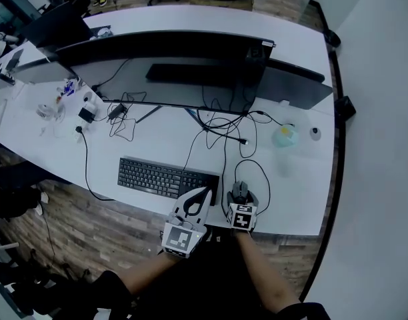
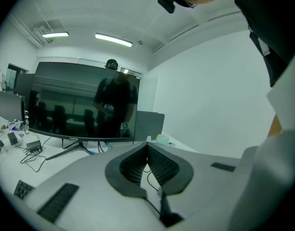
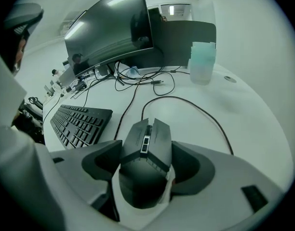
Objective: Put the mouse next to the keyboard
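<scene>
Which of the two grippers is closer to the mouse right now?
Right. The right gripper is closed on the mouse; the left gripper, shut and empty, sits beside it by the keyboard's right end.

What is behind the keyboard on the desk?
Loose black cables lie on the white desk behind the keyboard, and behind them stands the monitor. The strip of desk under the monitor is covered by it and cannot be seen.
</scene>
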`<state>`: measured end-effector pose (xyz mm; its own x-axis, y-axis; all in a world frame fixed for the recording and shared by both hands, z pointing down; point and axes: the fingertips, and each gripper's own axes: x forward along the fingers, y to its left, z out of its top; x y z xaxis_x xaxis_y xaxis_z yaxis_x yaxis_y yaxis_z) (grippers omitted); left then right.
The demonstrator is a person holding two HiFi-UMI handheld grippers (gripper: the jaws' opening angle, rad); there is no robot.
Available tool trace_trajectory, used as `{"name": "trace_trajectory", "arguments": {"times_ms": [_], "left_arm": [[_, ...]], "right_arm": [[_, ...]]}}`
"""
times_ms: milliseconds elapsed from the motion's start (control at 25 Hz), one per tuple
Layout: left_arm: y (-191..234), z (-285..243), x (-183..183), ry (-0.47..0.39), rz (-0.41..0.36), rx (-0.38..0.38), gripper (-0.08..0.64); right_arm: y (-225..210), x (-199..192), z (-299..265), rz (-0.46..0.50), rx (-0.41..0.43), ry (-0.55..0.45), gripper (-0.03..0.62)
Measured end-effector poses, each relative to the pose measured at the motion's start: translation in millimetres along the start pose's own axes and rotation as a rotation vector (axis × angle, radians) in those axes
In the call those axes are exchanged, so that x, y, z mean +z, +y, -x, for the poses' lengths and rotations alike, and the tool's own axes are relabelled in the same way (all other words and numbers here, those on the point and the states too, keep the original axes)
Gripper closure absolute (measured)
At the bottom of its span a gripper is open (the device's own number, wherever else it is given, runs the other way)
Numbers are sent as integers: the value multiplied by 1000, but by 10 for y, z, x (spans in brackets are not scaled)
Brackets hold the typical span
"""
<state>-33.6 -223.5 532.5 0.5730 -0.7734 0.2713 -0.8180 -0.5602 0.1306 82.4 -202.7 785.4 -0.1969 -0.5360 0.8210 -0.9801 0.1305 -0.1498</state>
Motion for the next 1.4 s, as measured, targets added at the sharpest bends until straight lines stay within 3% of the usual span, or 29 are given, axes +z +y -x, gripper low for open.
{"name": "trace_trajectory", "arguments": {"times_ms": [280, 480, 840, 1160, 1400], "left_arm": [[24, 145, -2, -16, 41, 13, 557], [9, 298, 79, -50, 73, 17, 557], [-319, 707, 205, -133, 102, -59, 557], [-593, 1069, 269, -162, 153, -93, 557], [-802, 1323, 397, -204, 142, -47, 557]], "right_arm": [[4, 46, 188, 30, 29, -12, 273], [39, 116, 500, -19, 42, -69, 273], [353, 422, 1493, -61, 99, -320, 284], [602, 580, 2462, -83, 133, -518, 555], [861, 686, 3034, -19, 242, -619, 574]]}}
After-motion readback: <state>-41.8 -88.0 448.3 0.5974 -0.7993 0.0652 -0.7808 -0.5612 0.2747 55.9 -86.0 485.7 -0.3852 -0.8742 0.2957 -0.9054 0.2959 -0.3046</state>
